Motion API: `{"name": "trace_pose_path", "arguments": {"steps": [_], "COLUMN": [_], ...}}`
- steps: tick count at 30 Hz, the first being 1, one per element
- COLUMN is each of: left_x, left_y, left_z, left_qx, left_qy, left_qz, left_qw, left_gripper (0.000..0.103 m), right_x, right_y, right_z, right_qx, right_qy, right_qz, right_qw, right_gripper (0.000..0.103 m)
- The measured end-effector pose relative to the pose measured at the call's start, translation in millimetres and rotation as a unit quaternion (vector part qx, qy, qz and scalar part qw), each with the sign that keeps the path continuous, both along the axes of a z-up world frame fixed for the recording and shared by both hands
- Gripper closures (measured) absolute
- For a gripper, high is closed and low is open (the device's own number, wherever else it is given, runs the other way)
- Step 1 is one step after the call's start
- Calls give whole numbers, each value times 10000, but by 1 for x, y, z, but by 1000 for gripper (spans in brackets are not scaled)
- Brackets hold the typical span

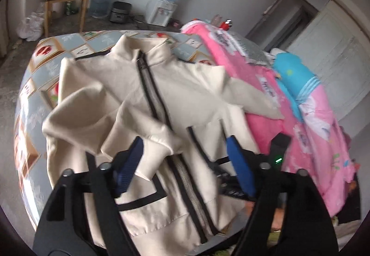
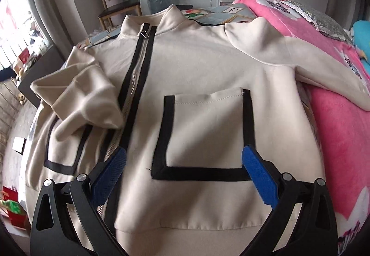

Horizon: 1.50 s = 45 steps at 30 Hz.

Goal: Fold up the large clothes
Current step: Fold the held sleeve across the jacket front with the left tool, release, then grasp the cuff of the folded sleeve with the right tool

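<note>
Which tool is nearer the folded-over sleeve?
Left. The left tool hangs open just above the sleeve. The right tool sits over the pocket, across the zipper.

My right gripper (image 2: 183, 173), jaws wide, hovers over cream jacket (image 2: 196, 66) front pocket (image 2: 205, 133); pink blanket (image 2: 335, 117) alongside.

The cream jacket (image 2: 196, 70) hides most of the patterned tablecloth (image 1: 46, 64), and its hem runs off the bottom edge.
</note>
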<state>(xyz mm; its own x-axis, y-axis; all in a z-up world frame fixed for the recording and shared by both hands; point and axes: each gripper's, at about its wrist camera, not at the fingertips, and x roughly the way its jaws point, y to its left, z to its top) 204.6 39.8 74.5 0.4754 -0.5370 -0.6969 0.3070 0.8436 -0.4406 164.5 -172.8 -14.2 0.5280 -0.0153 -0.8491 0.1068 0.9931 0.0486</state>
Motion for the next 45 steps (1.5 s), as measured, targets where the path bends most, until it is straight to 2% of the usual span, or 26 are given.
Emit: {"name": "trace_pose_path", "arguments": {"steps": [2, 4, 7, 9, 12, 14, 17, 18, 21, 24, 26, 29, 30, 32, 36, 40, 45], "left_x": [-16, -23, -32, -36, -34, -33, -36, -37, -40, -38, -36, -33, -31, -30, -34, -35, -33], "left_y": [-6, -5, -2, 10, 22, 30, 36, 36, 36, 30, 23, 13, 14, 17, 16, 16, 15], "left_z": [-25, -50, -84, -97, -113, -120, -125, -126, -126, -126, -126, -127, -127, -126, -128, -128, -126], "left_qx": [148, 435, 1151, 1339, 1537, 1528, 1506, 1515, 1540, 1668, 1907, 2268, 2238, 2189, 2249, 2258, 2298], "left_qy": [76, 261, 415, 502, 653, 715, 555, 521, 435, 339, 320, 345, 385, 422, 281, 241, 353], "left_qz": [275, 547, 976, 1047, 1143, 1119, 1021, 958, 857, 781, 688, 592, 603, 573, 536, 464, 384], "left_qw": [9995, 9972, 9877, 9842, 9793, 9793, 9817, 9824, 9834, 9823, 9787, 9715, 9720, 9731, 9725, 9728, 9718], "left_gripper": [20, 20, 20, 19, 18, 17, 10, 9, 7, 7, 7, 7, 7, 7, 7, 7, 7], "right_x": [-1, -1, 2, 0, -2, -4, -2, -1, -1, 2, 10, 25, 29, 30, 34, 45, 57], "right_y": [-3, -8, -17, -18, -10, -2, -6, -9, -12, 1, 20, 39, 43, 50, 66, 75, 76], "right_z": [-4, -14, -27, -30, -34, -36, -32, -29, 0, 30, 45, 37, 27, 8, -15, -21, -20], "right_qx": [-19, 120, 316, 267, -59, -396, -277, -151, 870, 1626, 2160, 3041, 3368, 3671, 3945, 3857, 3767], "right_qy": [33, 195, 458, 411, 428, 404, 541, 595, 403, 7, -164, 177, 365, 596, 856, 949, 1080], "right_qz": [11, -6, -84, 3, 186, 323, 264, 195, 15, 212, 526, 699, 574, 294, 167, 192, 342], "right_qw": [10000, 9997, 9984, 9988, 9989, 9979, 9978, 9979, 9954, 9865, 9748, 9499, 9391, 9278, 9148, 9175, 9194], "right_gripper": [6, 6, 5, 5, 5, 5, 5, 6, 5, 5, 5, 5, 5, 5, 8, 11, 25]}}
